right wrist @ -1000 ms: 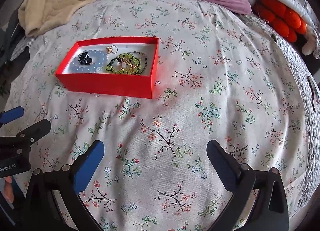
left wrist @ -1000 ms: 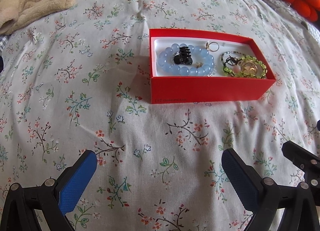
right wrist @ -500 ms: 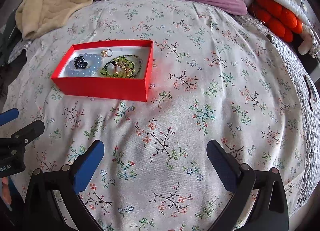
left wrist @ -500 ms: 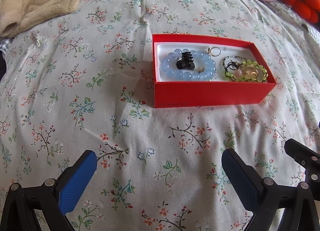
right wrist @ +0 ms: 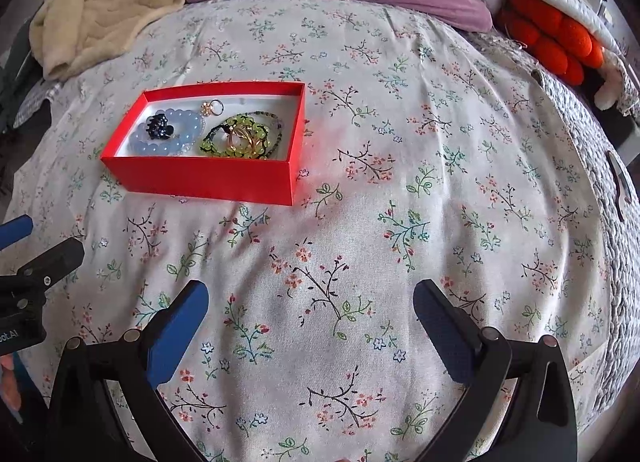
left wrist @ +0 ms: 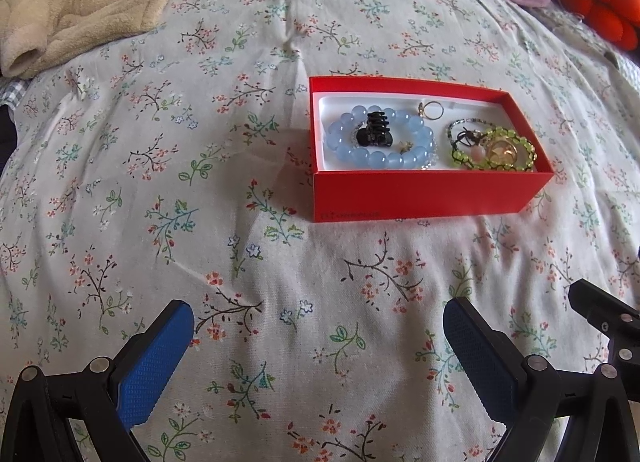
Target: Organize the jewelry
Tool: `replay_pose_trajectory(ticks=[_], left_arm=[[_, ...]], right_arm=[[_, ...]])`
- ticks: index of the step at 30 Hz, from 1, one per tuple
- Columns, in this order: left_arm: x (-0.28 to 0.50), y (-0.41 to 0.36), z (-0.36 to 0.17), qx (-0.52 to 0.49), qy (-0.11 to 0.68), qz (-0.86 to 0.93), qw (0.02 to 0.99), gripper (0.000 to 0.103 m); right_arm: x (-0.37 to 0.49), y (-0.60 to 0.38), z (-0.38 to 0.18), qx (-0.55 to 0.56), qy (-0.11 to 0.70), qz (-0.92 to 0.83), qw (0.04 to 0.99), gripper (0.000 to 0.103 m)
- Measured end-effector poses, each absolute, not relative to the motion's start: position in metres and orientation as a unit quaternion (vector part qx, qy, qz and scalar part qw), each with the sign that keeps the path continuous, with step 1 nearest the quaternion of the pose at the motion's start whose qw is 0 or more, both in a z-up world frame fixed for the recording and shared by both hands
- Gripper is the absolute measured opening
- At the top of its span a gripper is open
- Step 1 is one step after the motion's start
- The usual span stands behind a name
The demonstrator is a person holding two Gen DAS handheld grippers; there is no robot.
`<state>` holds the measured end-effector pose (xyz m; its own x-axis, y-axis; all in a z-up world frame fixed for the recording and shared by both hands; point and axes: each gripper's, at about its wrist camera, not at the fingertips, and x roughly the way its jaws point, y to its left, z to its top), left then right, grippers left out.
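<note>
Floral bedspread [left wrist: 200, 189] carried a red box [left wrist: 424, 193] ahead of us, holding a blue bead bracelet [left wrist: 380, 159], green bead bracelet [left wrist: 516, 141], black hair clip [left wrist: 374, 131] and gold ring [left wrist: 433, 109]. Our left claw [left wrist: 318, 322] and right claw [right wrist: 310, 302] hung spread wide and empty, well short of it.

Matt red box [left wrist: 424, 193], cloth bedspread [left wrist: 200, 181]

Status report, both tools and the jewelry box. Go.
Left tool open, empty. Right tool open, empty. Jewelry in red box on bedspread. Path clear.
</note>
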<state>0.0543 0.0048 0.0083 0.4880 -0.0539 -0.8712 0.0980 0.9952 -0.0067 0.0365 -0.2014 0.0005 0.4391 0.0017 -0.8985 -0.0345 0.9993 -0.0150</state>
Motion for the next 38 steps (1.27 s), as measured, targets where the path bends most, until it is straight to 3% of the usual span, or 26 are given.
replay_pose_trajectory(ticks=[38], left_arm=[[0.049, 0.001, 0.002, 0.017, 0.511, -0.053, 0.858, 0.102]], right_arm=[[0.033, -0.187, 0.001, -0.047, 0.513, 0.017, 0.857, 0.103]])
